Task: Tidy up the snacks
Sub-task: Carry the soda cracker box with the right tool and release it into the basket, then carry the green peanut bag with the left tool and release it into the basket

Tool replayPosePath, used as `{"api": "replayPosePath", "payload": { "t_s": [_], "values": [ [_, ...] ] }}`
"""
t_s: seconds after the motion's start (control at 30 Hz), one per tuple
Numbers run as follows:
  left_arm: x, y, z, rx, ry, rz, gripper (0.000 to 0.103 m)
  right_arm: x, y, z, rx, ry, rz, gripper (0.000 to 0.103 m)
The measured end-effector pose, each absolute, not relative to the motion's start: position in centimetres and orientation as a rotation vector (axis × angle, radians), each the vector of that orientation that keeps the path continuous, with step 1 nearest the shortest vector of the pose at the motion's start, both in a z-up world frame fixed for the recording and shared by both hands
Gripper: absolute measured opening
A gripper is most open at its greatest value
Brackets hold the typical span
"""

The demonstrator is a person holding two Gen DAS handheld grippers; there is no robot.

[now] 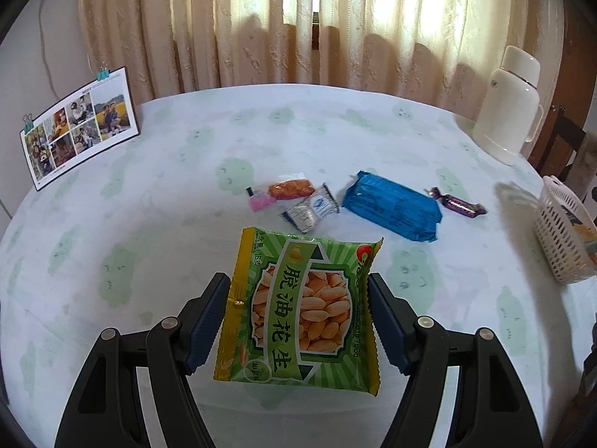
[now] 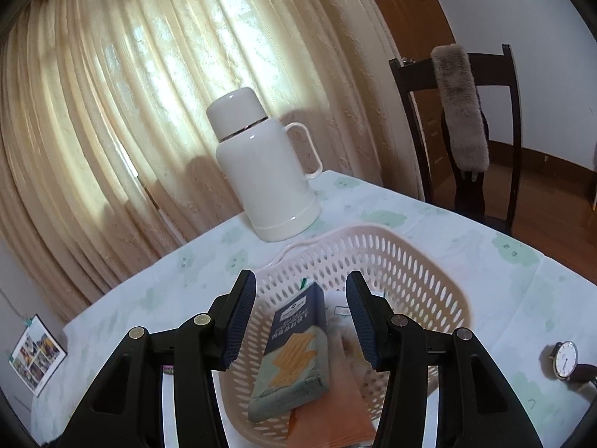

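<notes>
Meanwhile basket [image 2: 373, 254] holds a cracker box [image 2: 294, 347]; left gripper [image 1: 298, 313] clamps peanut packet [image 1: 302, 310], right gripper [image 2: 300, 321] released

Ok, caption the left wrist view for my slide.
Left gripper clamps a green peanut packet above the table, four snacks waiting beyond.

Cracker box [image 2: 294, 347] in pink basket [image 2: 421, 276], thermos [image 2: 265, 171] behind
</notes>
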State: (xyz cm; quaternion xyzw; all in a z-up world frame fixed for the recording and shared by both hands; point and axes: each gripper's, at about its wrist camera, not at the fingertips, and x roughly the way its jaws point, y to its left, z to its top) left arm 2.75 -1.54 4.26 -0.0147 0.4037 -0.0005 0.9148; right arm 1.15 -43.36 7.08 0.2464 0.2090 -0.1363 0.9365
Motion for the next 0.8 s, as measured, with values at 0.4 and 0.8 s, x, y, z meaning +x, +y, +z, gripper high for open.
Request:
{"api": "replayPosePath", "payload": {
  "t_s": [0.4, 0.8],
  "values": [
    [2.6, -8.3, 8.9, 0.068, 0.763, -0.173, 0.070, -1.1, -46.0, 7.3, 0.535, 0.378, -0.317, 0.052],
    [4.9, -19.1, 10.8, 0.146, 0.742, -0.400, 0.070, -2.8, -48.2, 6.7, 0.604, 0.367, -0.333, 0.053]
  ]
}}
